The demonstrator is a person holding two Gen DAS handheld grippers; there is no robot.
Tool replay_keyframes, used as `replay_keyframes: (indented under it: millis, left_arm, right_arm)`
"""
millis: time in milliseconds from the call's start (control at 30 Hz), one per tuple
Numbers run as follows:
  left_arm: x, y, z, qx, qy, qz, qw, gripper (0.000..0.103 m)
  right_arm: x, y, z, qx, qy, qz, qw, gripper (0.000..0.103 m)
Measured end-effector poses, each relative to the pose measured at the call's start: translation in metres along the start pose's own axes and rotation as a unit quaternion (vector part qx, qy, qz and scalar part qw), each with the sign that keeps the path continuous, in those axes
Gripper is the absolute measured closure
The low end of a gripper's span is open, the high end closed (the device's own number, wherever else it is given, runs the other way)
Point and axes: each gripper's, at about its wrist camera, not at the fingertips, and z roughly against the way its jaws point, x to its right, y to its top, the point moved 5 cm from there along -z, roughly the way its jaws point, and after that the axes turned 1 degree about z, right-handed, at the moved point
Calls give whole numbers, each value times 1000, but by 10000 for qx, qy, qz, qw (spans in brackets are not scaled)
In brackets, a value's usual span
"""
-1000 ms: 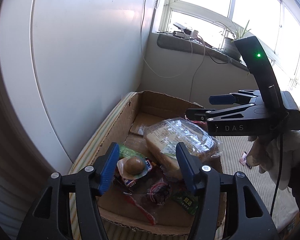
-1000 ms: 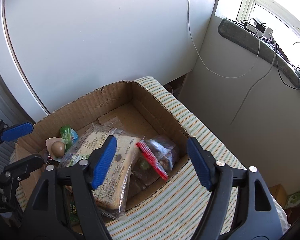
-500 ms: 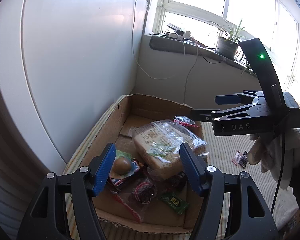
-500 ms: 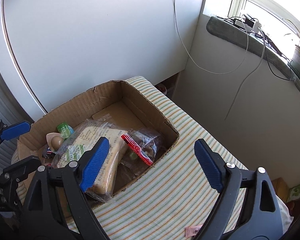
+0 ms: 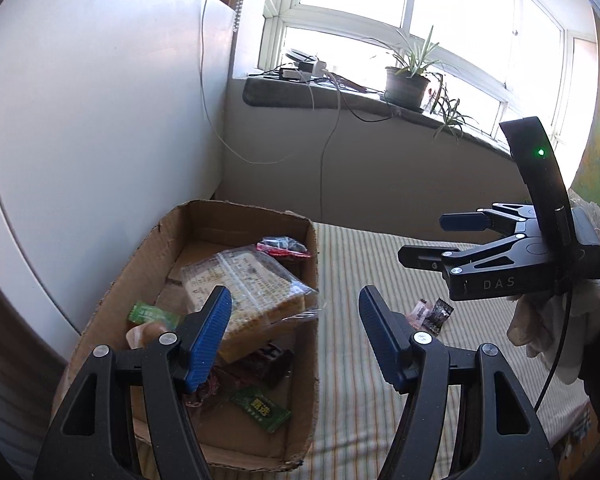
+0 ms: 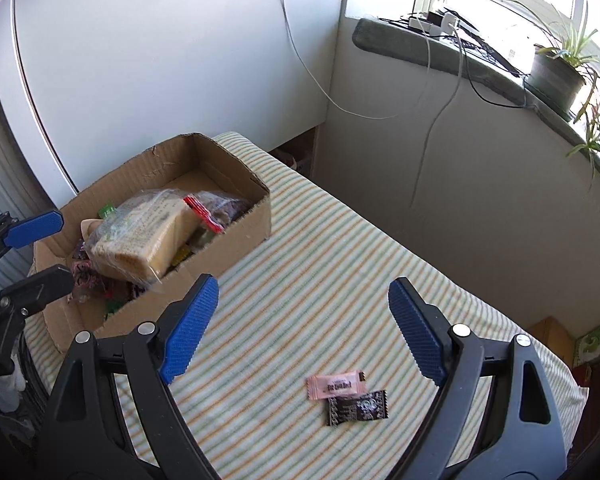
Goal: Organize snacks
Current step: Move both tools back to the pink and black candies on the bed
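A cardboard box [image 6: 236,236] [image 5: 168,232] on the striped tablecloth holds several snacks, with a bagged loaf of bread [image 6: 148,236] [image 5: 252,292] on top. A pink candy wrapper [image 6: 334,385] and a black one [image 6: 358,407] lie side by side on the cloth, also small in the left wrist view [image 5: 430,314]. My right gripper [image 6: 304,330] is open and empty, above the cloth just short of the two wrappers. My left gripper [image 5: 296,338] is open and empty over the box's right wall. The right gripper [image 5: 432,240] shows in the left wrist view.
The striped table [image 6: 340,264] stands in a corner against a white wall and a low wall under a windowsill with a potted plant [image 6: 556,72] and cables. A cable [image 6: 432,128] hangs down the low wall. A green box [image 6: 598,340] sits beyond the table's right edge.
Both grippers have pulled back and swung right, away from the box. The box has slid left in both views and the two wrappers have come into view.
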Motion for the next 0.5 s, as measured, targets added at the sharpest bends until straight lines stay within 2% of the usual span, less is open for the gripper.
replay_keyframes:
  millis: [133, 300, 367, 433, 500]
  left_arm:
    - [21, 0, -5, -41, -155, -131, 9998, 37]
    - [46, -3, -14, -141, -367, -289, 9988, 46]
    - [56, -5, -21, -217, -452, -344, 9982, 50]
    - [65, -9, -27, -296, -536, -398, 9973, 55]
    - [73, -12, -33, -382, -616, -447, 9964, 61]
  right_arm:
    - [25, -25, 1, -143, -131, -292, 9994, 14]
    - [54, -59, -5, -421, -117, -978, 9942, 15]
    - [65, -72, -11, -629, -115, -1332, 9890, 23]
    - [75, -85, -17, -838, -60, -1708, 9817, 41]
    - [81, -97, -23, -1021, 135, -2088, 9725, 50]
